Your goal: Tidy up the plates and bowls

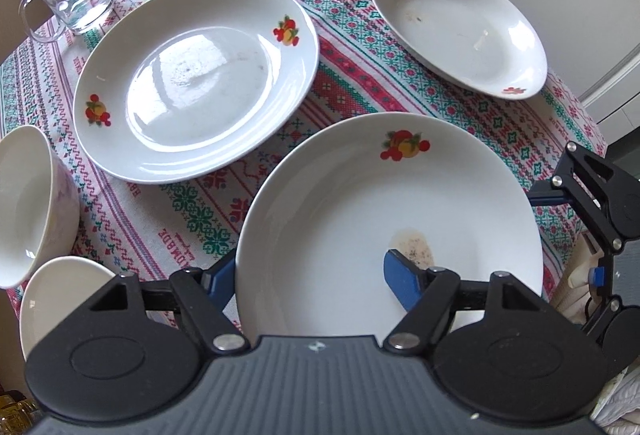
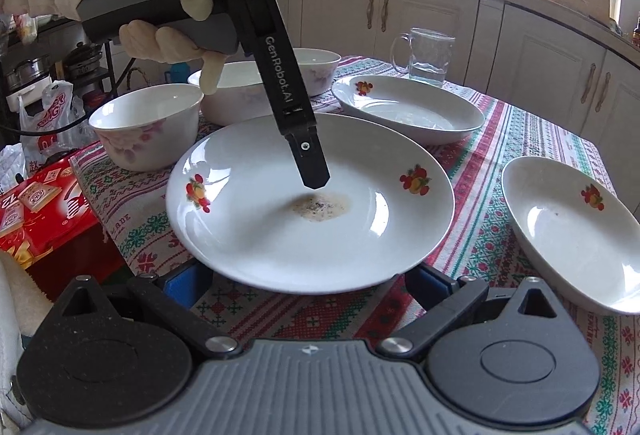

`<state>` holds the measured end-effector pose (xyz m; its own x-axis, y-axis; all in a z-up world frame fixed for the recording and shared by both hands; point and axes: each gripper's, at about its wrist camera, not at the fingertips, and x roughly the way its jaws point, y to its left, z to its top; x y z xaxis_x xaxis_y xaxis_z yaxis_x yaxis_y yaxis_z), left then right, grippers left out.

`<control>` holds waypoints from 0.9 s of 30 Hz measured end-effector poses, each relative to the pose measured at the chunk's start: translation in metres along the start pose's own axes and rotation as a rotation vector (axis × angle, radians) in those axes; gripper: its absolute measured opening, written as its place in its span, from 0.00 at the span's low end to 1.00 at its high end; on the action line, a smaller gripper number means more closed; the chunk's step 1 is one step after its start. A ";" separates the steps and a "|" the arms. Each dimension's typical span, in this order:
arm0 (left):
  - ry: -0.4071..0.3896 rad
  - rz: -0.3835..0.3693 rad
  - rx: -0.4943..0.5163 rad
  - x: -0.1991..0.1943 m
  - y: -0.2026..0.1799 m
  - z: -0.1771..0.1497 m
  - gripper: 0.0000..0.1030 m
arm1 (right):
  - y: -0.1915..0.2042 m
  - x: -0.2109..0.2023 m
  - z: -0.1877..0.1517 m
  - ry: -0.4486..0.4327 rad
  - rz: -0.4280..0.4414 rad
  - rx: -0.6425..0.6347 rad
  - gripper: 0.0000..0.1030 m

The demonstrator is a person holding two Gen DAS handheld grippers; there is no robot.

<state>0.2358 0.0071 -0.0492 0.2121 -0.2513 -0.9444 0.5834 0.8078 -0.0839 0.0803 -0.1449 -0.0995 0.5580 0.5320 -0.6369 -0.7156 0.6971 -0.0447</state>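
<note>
The left gripper [image 1: 310,271] has its jaws clamped on the near rim of the stained plate [image 1: 400,203], one blue finger inside, the other mostly hidden beneath. The plate is tilted above the worktop [image 1: 192,211]. The right gripper [image 2: 308,283] has jaws spread wide; its fingers vanish under the plate's edge, contact unclear. A second plate [image 1: 192,75] lies beyond, a third [image 1: 456,27] near the worktop's edge; bowls [image 2: 146,123] are partly cut off.

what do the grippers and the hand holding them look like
Both grippers are black, with round pivot housings, silver bolts, a ribbed grey body and blue finger pads. The left gripper carries white "DAS" and "GenRobot.AI" lettering on a grey handle. The left hand wears a cream glove and pale sleeve.
</note>
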 end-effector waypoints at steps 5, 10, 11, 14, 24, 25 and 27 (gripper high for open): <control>0.008 -0.012 0.019 0.003 0.000 0.001 0.73 | 0.000 -0.001 0.000 0.013 -0.005 -0.003 1.00; 0.033 -0.022 0.029 0.006 0.000 0.003 0.73 | 0.001 0.000 0.000 0.022 -0.003 0.002 1.00; 0.037 -0.024 0.028 0.006 0.001 0.004 0.73 | 0.001 0.001 0.000 0.021 -0.003 0.006 1.00; 0.046 -0.035 0.022 0.007 0.001 0.007 0.73 | 0.000 0.001 0.001 0.025 -0.003 0.013 1.00; 0.018 -0.099 0.003 0.000 0.000 0.014 0.73 | -0.007 -0.004 0.002 0.055 -0.015 -0.003 1.00; 0.015 -0.103 -0.001 0.000 0.001 0.015 0.73 | -0.009 -0.005 0.003 0.056 -0.013 -0.001 1.00; 0.012 -0.108 -0.008 -0.002 0.002 0.015 0.73 | -0.011 -0.007 0.003 0.053 -0.005 0.007 1.00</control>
<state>0.2481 0.0016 -0.0431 0.1395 -0.3307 -0.9334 0.5962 0.7806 -0.1875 0.0861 -0.1547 -0.0923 0.5383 0.5021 -0.6769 -0.7098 0.7031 -0.0430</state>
